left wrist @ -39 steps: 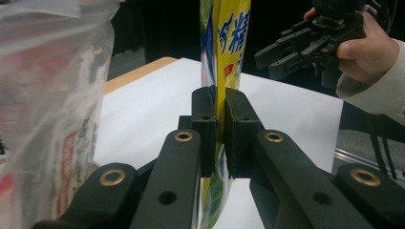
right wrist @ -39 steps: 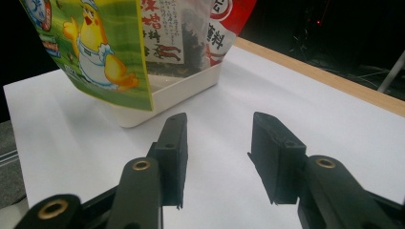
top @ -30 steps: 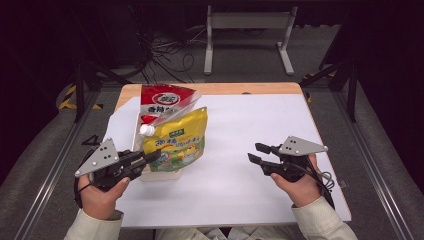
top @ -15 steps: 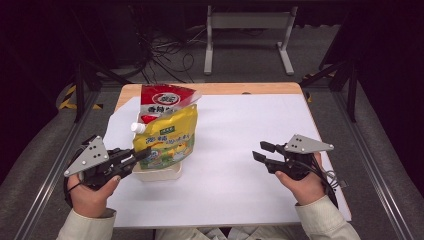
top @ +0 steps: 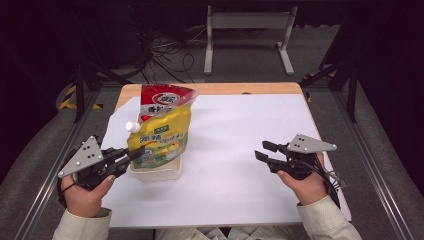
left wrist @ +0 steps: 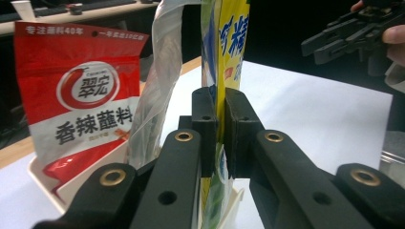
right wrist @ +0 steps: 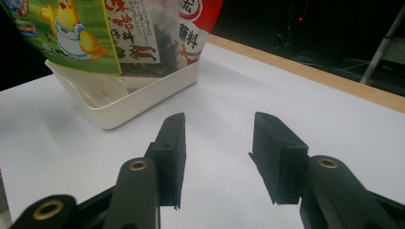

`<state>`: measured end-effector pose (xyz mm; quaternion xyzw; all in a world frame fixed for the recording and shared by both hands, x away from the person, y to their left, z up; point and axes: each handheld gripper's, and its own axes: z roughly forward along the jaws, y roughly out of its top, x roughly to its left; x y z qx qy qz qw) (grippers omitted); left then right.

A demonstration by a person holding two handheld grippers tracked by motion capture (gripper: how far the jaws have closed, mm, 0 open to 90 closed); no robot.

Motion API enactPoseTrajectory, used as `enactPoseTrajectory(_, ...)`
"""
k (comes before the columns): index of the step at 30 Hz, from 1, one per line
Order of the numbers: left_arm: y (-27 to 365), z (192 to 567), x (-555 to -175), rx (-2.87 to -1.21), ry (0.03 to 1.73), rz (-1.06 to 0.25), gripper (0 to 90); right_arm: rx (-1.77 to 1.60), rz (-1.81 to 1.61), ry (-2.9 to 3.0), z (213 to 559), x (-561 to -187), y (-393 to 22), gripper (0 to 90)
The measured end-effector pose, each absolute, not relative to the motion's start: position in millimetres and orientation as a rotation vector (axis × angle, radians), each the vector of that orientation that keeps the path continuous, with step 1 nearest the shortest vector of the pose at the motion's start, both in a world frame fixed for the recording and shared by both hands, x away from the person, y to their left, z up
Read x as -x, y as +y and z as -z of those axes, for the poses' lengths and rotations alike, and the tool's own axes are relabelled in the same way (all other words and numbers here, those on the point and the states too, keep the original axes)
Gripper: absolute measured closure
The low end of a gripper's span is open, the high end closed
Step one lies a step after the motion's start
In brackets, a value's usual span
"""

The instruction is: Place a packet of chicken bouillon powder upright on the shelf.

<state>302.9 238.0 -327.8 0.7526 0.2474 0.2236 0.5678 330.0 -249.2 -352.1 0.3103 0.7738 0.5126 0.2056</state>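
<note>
While the left gripper (left wrist: 217, 129) pinches the soft, floppy yellow pouch (top: 162, 135) by its thin edge, the right gripper (right wrist: 217, 138) fingers gape empty; a firmer hold lies near the spout (top: 132, 127).

Readable text, as I see it from my station:

1. Red pouch (left wrist: 81, 90), left claw view: top line 专注蘸料40年; round emblem 翠宏; large black characters 香辣蘸料 on the white band. Small print beside the top line I cannot read.
2. Yellow pouch (left wrist: 229, 47), same view: blue characters along its edge, partly cut off, unreadable.
3. Yellow pouch, right claw view (right wrist: 62, 33): cartoon chick; the print is too small to read.
</note>
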Motion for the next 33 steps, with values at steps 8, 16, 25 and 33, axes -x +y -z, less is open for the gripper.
enactPoseTrajectory(8,239.9,331.1,-304.1,-1.787,0.605,-0.544,84.7,-0.867,-1.429,2.160,353.2,-330.1,-247.9,55.2)
enactPoseTrajectory(16,240.2,337.5,-307.2,-1.800,0.619,-0.537,84.7,-0.872,-1.434,2.166,355.6,-331.1,-246.3,54.7)
enactPoseTrajectory(25,242.0,346.2,-312.6,-1.817,0.646,-0.481,84.7,-0.869,-1.430,2.183,358.7,-331.5,-242.2,54.5)
enactPoseTrajectory(33,246.8,354.9,-317.7,-1.796,0.669,-0.441,84.9,-0.868,-1.430,2.194,360.4,-331.9,-240.2,54.6)
